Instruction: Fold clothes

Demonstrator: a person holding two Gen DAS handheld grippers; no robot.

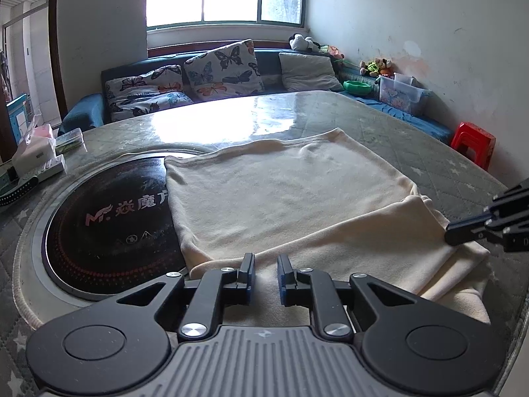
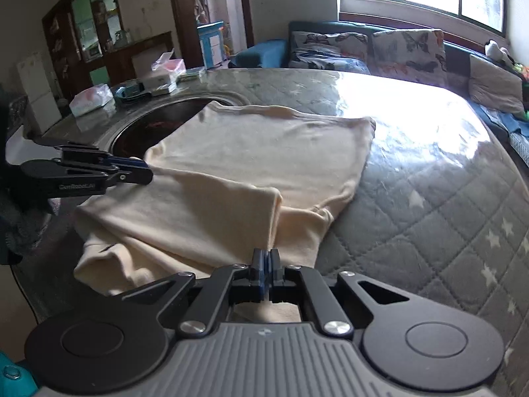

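A cream garment (image 1: 281, 192) (image 2: 264, 152) lies flat on the quilted table cover (image 1: 429, 152) (image 2: 429, 215), its near part folded over itself. My left gripper (image 1: 265, 264) (image 2: 147, 173) sits at the garment's near left edge. Its jaws stand a narrow gap apart, with flat cloth showing in the gap and no pinch visible. My right gripper (image 2: 265, 256) (image 1: 451, 235) is at the near right corner, jaws pressed together where a crease of the folded layer runs into the tips.
A round black induction cooktop (image 1: 109, 225) (image 2: 158, 125) is set into the table, partly under the garment's left side. Tissue packs and boxes (image 1: 33, 152) (image 2: 91, 99) crowd the far left. A sofa with cushions (image 1: 221, 69) stands behind; a red stool (image 1: 474, 142) at right.
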